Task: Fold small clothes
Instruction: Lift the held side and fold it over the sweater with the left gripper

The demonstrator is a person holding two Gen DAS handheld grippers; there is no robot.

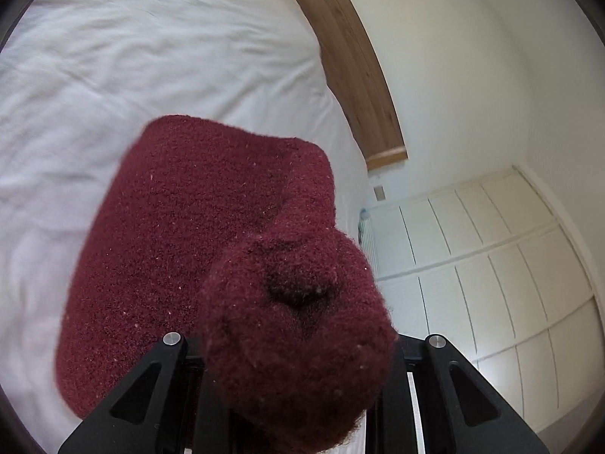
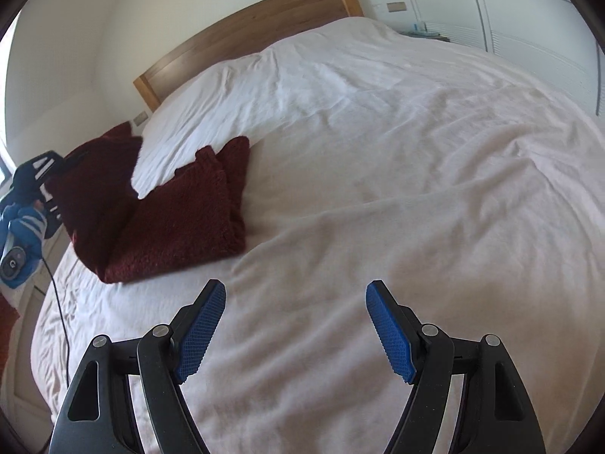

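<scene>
A dark red fuzzy knit garment (image 1: pixel 196 234) hangs over the white bed in the left wrist view. Its bunched end covers my left gripper (image 1: pixel 298 370), which is shut on it; the fingertips are hidden by the cloth. In the right wrist view the same garment (image 2: pixel 181 219) lies partly folded on the bed at the left, one end lifted by the left gripper (image 2: pixel 41 178). My right gripper (image 2: pixel 295 325) is open and empty, hovering above the sheet to the right of the garment, its blue pads (image 2: pixel 200 329) wide apart.
The white rumpled bed cover (image 2: pixel 397 159) fills most of the view. A wooden headboard (image 2: pixel 245 26) stands at the far end. White wardrobe doors (image 1: pixel 491 257) stand beyond the bed. A black cable (image 2: pixel 56 302) hangs at the bed's left edge.
</scene>
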